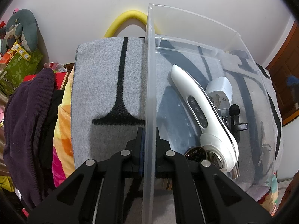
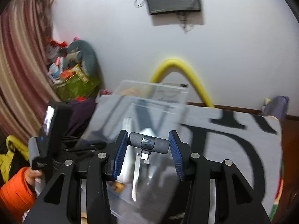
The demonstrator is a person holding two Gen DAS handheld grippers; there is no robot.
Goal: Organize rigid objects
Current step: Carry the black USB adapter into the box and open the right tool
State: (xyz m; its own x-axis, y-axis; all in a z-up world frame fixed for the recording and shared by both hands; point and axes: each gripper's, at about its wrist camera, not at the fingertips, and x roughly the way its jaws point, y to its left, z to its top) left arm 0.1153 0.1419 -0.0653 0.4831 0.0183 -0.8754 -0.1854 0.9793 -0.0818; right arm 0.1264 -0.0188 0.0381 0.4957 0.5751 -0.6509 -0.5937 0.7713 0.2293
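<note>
White wall behind, and a grey blanket [image 1: 104, 85] with bold black markings is your work surface; it looks like a bed rather than a tabletop, with clothes piled off to one side.

Your left gripper [image 1: 147, 149] is pinched tight on the near wall of the clear plastic bin [image 1: 205, 24], one finger outside, one inside. That's a steadying grip, I'd say: the bin is light and would skid on the soft blanket when something drops in.

Inside the bin you've got a white handheld device [image 1: 198, 100] with a dark button strip lying diagonally, a white plug adapter [image 1: 221, 89] just beside it, and a small black piece [image 1: 236, 119] past that. Something dark and shiny sits near the device's head; too hidden to name.

Now the right gripper [image 2: 148, 145]: its blue-padded fingers [image 2: 119, 155] are part-way closed, clamping a black car key fob [image 2: 148, 141] by its two ends. The fob lies crosswise between the pads, and its metal blade [image 2: 136, 175] hangs straight down, free of the fingers. Holding it by the ends keeps that blade clear for a clean release.

The view is motion-blurred here, but the key seems to be hovering above the bin's open top, not yet inside.
</note>
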